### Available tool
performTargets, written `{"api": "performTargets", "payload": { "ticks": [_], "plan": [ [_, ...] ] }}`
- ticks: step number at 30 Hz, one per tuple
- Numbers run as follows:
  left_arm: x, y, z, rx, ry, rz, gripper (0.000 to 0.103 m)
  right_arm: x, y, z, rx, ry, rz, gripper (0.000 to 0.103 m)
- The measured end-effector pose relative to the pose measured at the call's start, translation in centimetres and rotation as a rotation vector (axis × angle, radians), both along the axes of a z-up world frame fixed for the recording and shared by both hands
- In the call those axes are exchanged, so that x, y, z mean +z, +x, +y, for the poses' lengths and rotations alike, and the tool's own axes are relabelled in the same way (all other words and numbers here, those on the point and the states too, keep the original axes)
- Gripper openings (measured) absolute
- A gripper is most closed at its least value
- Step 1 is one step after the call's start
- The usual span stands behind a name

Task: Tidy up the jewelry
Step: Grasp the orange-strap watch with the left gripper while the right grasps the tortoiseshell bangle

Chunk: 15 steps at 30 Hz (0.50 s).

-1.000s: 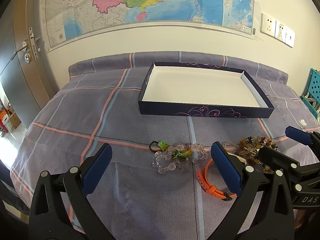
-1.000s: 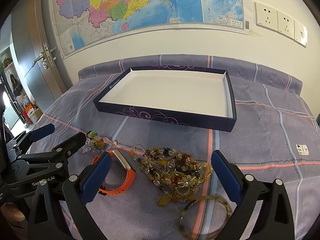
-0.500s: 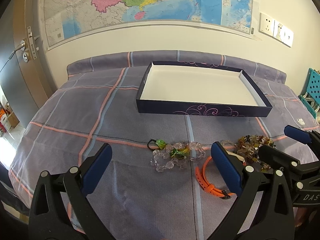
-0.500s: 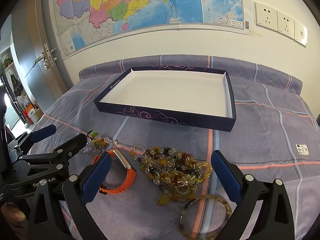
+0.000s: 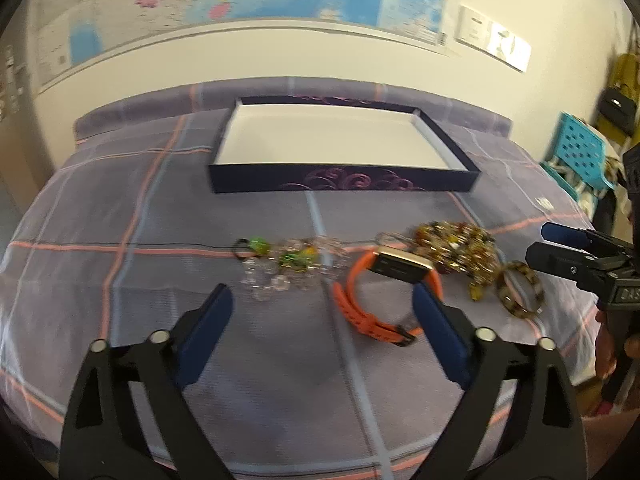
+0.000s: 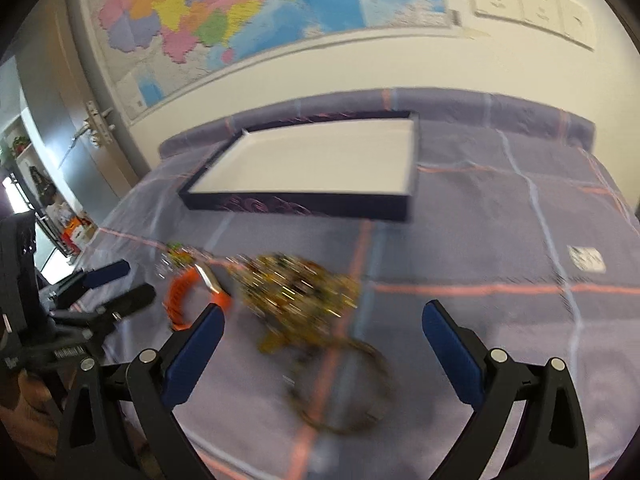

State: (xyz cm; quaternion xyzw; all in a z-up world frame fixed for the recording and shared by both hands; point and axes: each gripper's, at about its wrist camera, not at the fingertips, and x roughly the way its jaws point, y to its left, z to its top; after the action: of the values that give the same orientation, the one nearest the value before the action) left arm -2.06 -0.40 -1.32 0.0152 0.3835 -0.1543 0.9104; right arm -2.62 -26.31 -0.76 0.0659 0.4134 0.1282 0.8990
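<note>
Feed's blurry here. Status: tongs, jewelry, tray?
Left tongs empty, closing; right tongs open, empty. Jewelry all on the bedspread: orange watch, bead pile, bangle. Tray empty, path clear.

Made out only "DAS" in pale letters, cut off at the picture's edge, on the black body of the right gripper. Found the print on the body of the left gripper, on the wall map and on the white tag of the bedspread too blurred to read.
</note>
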Motion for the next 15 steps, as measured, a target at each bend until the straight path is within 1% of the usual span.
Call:
{"api": "performTargets", "payload": {
  "ticks": [1,3,4,5,6,7,8,9,11,13,14,15],
  "plan": [
    [0.0,0.0,-0.1,-0.009,-0.003,0.004,0.083,-0.3,-0.3,-0.6,-0.007,-0.005,0.009,0.094],
    [-0.3,0.5,-0.7,-0.031,-0.006,0.023,0.08,-0.9,-0.8,-1.5,-0.018,-0.02,0.035,0.086],
    [-0.5,0.7,-0.9,-0.042,-0.011,0.031,0.079,-1.5,-1.1,-2.0,-0.015,-0.012,0.059,0.083],
    [-0.6,0.9,-1.2,-0.052,-0.014,0.039,0.076,-1.7,-1.3,-2.3,-0.015,-0.009,0.069,0.076],
    [-0.7,1.1,-1.5,-0.061,-0.014,0.048,0.074,-2.0,-1.5,-2.4,-0.011,-0.007,0.078,0.071],
    [-0.8,1.2,-1.7,-0.065,-0.01,0.053,0.073,-2.3,-1.6,-2.3,-0.008,-0.014,0.083,0.07],
    [-0.9,1.3,-1.9,-0.069,-0.009,0.058,0.072,-2.4,-1.7,-2.1,-0.004,-0.021,0.079,0.066],
    [-1.0,1.5,-2.1,-0.074,-0.011,0.067,0.068,-2.4,-1.7,-2.0,0.002,-0.025,0.076,0.06],
    [-1.2,1.6,-2.4,-0.082,-0.013,0.084,0.065,-2.5,-1.5,-1.5,0.013,-0.045,0.07,0.055],
    [-1.5,1.8,-2.6,-0.086,-0.013,0.104,0.059,-2.5,-1.3,-0.9,0.033,-0.064,0.063,0.052],
    [-1.7,1.9,-2.6,-0.087,-0.013,0.117,0.056,-2.5,-1.2,-0.6,0.046,-0.069,0.059,0.047],
    [-1.9,2.1,-2.6,-0.085,-0.016,0.131,0.055,-2.5,-1.0,-0.4,0.053,-0.08,0.06,0.043]
  ]
}}
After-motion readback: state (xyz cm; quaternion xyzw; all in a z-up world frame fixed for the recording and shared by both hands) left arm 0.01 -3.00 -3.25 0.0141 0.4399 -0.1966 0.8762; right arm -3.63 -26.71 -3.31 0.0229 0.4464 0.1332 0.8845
